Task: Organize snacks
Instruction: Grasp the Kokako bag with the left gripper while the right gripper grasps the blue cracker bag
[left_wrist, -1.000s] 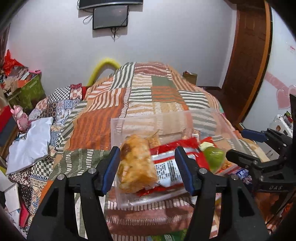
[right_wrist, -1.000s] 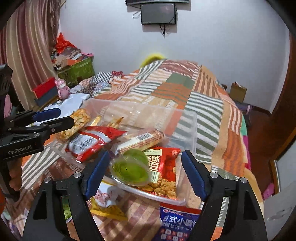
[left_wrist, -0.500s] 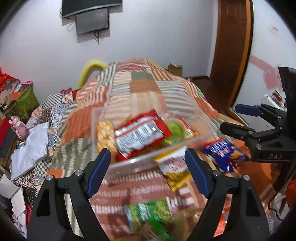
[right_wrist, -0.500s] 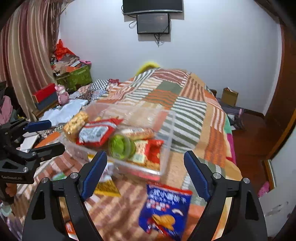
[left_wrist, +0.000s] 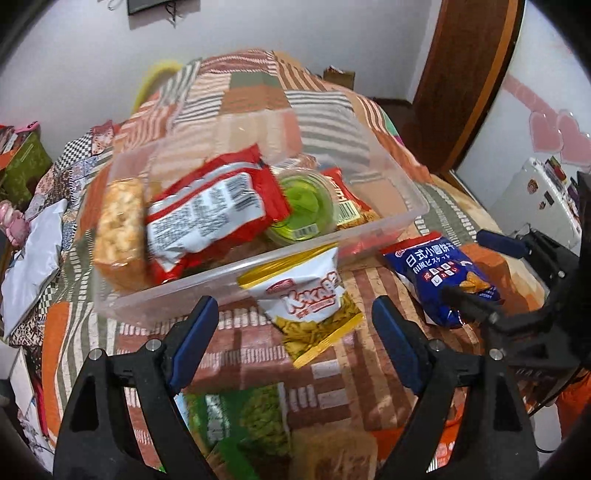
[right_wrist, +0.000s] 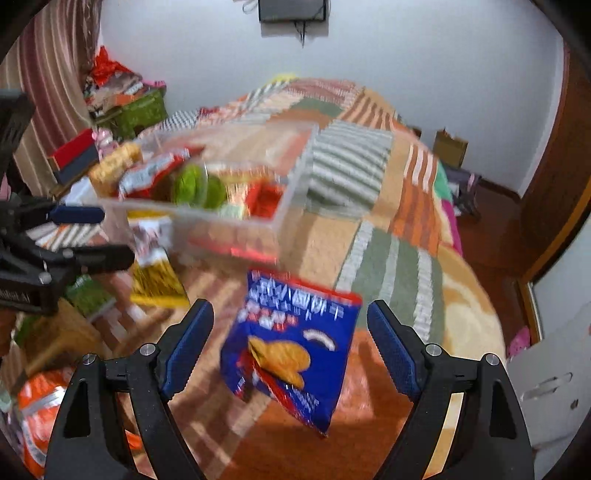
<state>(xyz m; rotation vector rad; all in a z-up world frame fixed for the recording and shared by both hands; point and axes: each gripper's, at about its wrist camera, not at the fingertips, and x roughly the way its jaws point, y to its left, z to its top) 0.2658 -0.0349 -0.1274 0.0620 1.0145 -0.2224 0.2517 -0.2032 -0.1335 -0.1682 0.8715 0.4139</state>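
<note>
1. On bed, L gripper & R gripper are hanging back from bin, jaws spread, empty; 1 s ago both were straddling it.
2. Blue pack is now lying under R gripper.

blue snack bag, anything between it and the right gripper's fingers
Nothing visible. The blue snack bag lies flat on the quilt, framed by the open right gripper, outside the clear bin.

My finger pads are matt blue ribbed rubber on black plastic; bin clear smooth plastic, blue snack bag glossy film, quilt woven cloth
</note>
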